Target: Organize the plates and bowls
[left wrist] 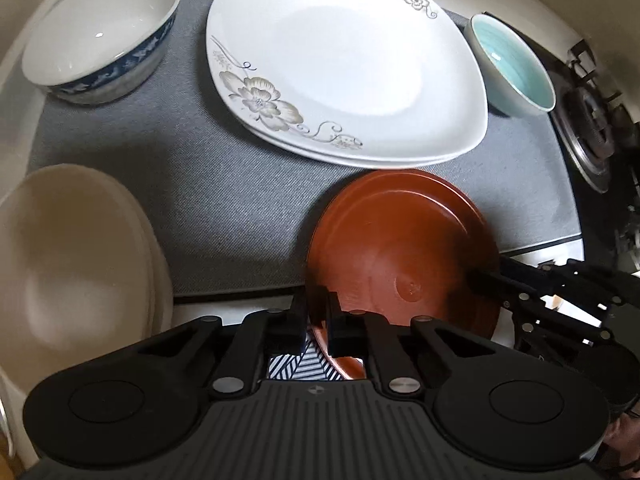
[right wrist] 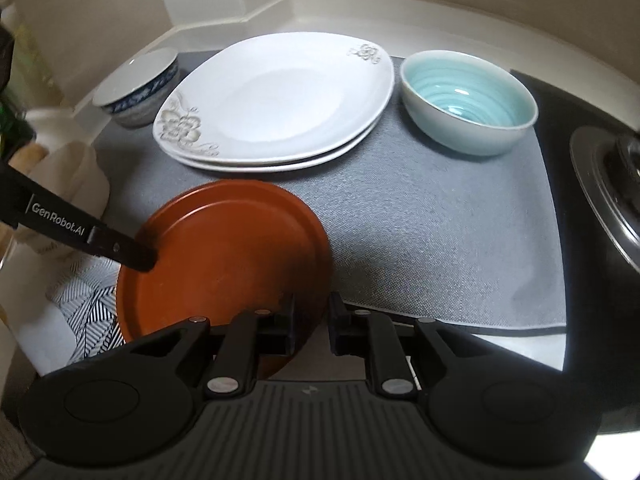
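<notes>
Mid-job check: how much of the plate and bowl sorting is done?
Done: two white floral plates sit stacked on the grey mat, and cream plates are stacked at its left. In hand: left tongs and right tongs both grip the rim of the brown plate. Left: the blue-patterned bowl and teal bowl stand apart, unstacked.

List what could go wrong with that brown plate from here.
1. Both claws, left and right, pinch only the brown plate at its rim, so it could slip or tilt.
2. The stacked white plates lie just beyond its far edge; pushing it forward may knock them.
</notes>
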A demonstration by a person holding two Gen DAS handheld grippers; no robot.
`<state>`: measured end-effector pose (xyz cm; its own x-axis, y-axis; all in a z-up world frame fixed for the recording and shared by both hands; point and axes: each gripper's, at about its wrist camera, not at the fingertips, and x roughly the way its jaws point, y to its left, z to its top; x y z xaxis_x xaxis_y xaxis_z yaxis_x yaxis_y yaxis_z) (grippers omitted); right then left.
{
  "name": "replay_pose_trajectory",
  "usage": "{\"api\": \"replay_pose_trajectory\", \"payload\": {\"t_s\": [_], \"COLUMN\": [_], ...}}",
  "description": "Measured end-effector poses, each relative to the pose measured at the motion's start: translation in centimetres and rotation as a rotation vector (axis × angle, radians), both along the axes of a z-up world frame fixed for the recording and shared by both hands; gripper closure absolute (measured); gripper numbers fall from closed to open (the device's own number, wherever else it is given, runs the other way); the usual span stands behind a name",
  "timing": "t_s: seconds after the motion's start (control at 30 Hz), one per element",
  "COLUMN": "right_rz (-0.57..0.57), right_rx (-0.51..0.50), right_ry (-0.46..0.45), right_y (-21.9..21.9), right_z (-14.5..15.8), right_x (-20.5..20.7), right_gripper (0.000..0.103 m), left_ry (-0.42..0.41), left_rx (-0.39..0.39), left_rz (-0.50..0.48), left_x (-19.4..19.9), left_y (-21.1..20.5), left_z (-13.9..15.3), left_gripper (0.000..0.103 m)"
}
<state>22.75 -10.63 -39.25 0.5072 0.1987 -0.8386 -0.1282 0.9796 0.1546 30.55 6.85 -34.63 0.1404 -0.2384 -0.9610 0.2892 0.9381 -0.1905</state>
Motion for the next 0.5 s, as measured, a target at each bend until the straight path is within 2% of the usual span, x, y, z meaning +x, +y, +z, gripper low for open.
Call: {"api": "replay_pose_trajectory", "payload": {"t_s": [0.13, 0.27, 0.5], "right_rz": [0.002, -0.001, 0.0], "right_rx": [0.033, 0.066, 0.101], "right_ry": [0.015, 0.015, -0.062], "right_y": [0.3, 0.4, 0.2], "right_z": [0.5, 1.2, 5.3], "right_x": [-0.8, -1.9, -2.9], "right_gripper": [0.086, 0.086, 0.085], "left_ry": [-0.039, -0.075, -0.086], "left_rx": [0.032, 0.015, -0.019], "left_rz": [-0.001, 0.002, 0.032], "left_x": [-0.8, -1.3, -0.9], "left_y": [-0.1, 0.2, 1.1], "left_z": [1.5, 4.1, 8.4], "left_gripper": [0.094, 0.094, 0.094]}}
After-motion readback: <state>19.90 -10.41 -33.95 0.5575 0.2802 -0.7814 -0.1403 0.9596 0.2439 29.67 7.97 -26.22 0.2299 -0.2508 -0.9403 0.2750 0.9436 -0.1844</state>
